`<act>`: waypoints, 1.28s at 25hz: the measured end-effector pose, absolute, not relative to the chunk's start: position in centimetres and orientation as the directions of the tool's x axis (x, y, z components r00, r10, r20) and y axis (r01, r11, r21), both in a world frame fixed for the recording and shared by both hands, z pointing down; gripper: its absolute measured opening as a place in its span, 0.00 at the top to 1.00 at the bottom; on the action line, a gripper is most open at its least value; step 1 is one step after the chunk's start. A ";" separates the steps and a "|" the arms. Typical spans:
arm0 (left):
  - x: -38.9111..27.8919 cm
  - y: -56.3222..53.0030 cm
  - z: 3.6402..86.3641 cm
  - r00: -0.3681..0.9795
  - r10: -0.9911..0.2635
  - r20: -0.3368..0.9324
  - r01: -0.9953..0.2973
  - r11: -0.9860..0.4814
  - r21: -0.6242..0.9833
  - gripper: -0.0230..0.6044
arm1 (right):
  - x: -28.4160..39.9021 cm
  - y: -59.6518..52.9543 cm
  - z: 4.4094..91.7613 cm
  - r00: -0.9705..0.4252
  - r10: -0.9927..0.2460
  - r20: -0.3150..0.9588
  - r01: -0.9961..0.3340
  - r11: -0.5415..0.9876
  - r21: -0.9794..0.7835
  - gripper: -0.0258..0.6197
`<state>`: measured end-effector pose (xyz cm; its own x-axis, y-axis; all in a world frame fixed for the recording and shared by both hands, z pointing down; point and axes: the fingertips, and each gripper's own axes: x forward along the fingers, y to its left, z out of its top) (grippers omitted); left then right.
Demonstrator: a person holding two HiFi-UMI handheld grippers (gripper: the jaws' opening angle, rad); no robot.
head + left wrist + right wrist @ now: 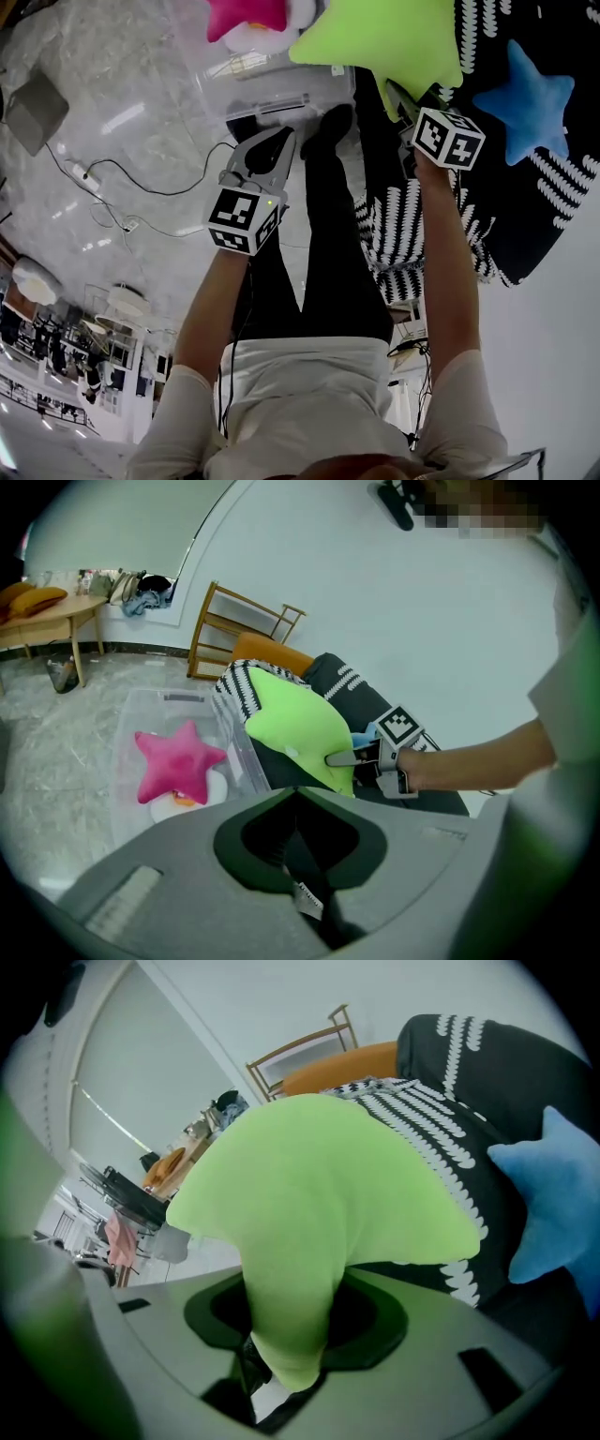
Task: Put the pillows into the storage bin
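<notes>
A lime-green star pillow (375, 42) hangs in the air at the top of the head view, one of its points pinched in my right gripper (398, 94), which is shut on it. Seen in the right gripper view, the green pillow (319, 1185) fills the middle and hides the jaw tips. A pink star pillow (246, 17) lies inside the clear storage bin (281, 98), on top of a white plush. A blue star pillow (530, 98) rests on the sofa. My left gripper (284, 138) hovers near the bin, shut and empty (295, 794).
The sofa has a black cover with white stripes (506, 216) and stands right of the bin. Cables (122, 178) trail over the marble floor at left. The person's black-trousered legs (319, 244) stand between the grippers. A wooden rack (234, 621) leans behind the bin.
</notes>
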<state>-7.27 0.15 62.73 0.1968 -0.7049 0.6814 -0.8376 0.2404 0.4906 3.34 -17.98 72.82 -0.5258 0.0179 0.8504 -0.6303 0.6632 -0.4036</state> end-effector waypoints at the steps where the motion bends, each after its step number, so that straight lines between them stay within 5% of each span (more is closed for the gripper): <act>1: -7.7 0.9 62.6 0.193 -0.706 0.682 -0.837 0.245 0.490 0.94 | 2.4 -16.9 72.7 -0.525 0.032 0.850 -0.617 0.674 -0.407 0.67; 17: -16.2 14.5 63.7 0.067 -0.701 0.710 -0.793 0.395 0.465 0.94 | -7.9 0.2 74.9 -0.444 0.261 0.858 -0.418 0.786 -0.455 0.65; 23: -16.4 16.7 64.5 0.065 -0.698 0.714 -0.784 0.407 0.469 0.94 | -7.9 1.4 77.6 -0.399 0.239 0.885 -0.485 0.764 -0.425 0.32; 32: -16.4 16.9 64.8 0.084 -0.693 0.716 -0.785 0.397 0.476 0.94 | -6.8 1.8 77.7 -0.398 0.203 0.895 -0.527 0.748 -0.404 0.29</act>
